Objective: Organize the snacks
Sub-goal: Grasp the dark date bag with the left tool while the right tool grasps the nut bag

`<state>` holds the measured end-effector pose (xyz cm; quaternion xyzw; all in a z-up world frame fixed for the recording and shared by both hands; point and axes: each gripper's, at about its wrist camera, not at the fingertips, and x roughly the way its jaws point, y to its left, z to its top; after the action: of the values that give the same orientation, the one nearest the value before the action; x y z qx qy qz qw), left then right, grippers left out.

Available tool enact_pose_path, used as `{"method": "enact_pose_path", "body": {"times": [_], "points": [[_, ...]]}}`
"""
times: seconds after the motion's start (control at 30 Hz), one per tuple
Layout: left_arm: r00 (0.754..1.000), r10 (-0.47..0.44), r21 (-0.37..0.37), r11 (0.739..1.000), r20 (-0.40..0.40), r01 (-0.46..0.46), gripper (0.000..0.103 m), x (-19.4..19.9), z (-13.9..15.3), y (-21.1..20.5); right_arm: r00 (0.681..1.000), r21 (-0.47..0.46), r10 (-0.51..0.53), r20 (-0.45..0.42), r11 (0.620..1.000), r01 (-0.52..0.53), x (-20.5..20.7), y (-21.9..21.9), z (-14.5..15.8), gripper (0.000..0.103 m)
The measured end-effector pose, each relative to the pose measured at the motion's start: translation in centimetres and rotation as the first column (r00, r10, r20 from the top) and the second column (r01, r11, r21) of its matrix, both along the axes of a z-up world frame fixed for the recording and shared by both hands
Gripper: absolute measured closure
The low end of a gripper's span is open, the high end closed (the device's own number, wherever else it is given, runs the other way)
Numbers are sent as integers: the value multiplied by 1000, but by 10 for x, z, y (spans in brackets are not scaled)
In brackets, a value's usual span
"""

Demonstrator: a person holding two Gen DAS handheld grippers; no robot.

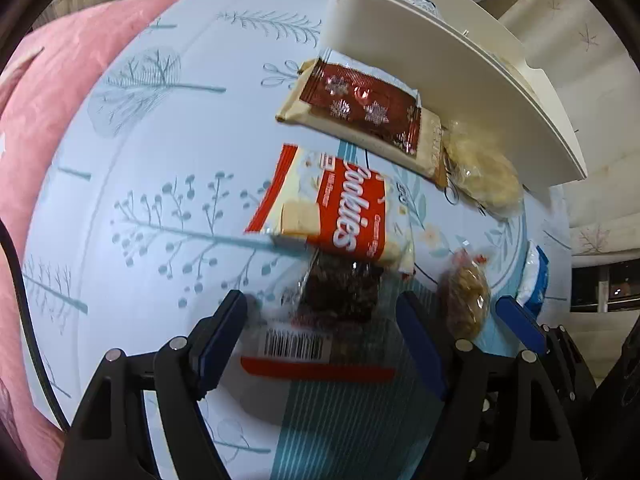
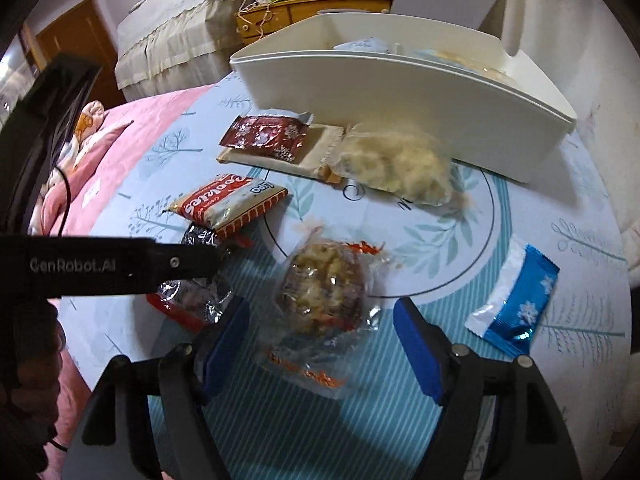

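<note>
Several wrapped snacks lie on a round table in front of a white bin (image 1: pixel 440 52) (image 2: pixel 400 96). My left gripper (image 1: pixel 322 308) stands open, pointing down over a dark brownie pack (image 1: pixel 340 292) (image 2: pixel 192 300) with a barcode label; its pads do not press on the pack. A red cookies pack (image 1: pixel 348 208) (image 2: pixel 228 204) overlaps the brownie's far end. My right gripper (image 2: pixel 320 312) is open around a round cookie in clear wrap (image 2: pixel 324 288) (image 1: pixel 466 296), without touching it. A dark red snowflake packet (image 1: pixel 360 104) (image 2: pixel 266 136) rests on a beige bar (image 1: pixel 292 108).
A pale cookie bag (image 1: pixel 480 172) (image 2: pixel 396 164) sits against the bin's front wall. A blue snowflake packet (image 2: pixel 516 300) lies at the right. The tablecloth (image 1: pixel 160 200) has a pale blue tree print. Pink bedding (image 1: pixel 48 120) lies beyond the table's left edge.
</note>
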<state>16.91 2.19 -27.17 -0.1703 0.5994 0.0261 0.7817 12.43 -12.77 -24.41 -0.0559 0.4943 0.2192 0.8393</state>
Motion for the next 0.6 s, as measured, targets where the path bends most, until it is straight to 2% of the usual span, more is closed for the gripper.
{"method": "enact_pose_path", "body": {"times": [0.23,0.37,0.5,0.6], "points": [[997,-46,132,990,-58,54,27,18,-5,-19,999,-51,10,41,999,-8,7,6,-11,28],[995,-56,171,983,-78,69,27,27,-8,-28,999,-53,-1,47,999,3,11,4,-15,27],[995,-44,196,979,-85,60,27,29,-10,-30,997,-101,15,82,995,-7,9,8,-19,28],[995,-48,222,973,-87,66,27,27,-12,-33,996,-90,14,86,996,-6,9,6,-20,28]]}}
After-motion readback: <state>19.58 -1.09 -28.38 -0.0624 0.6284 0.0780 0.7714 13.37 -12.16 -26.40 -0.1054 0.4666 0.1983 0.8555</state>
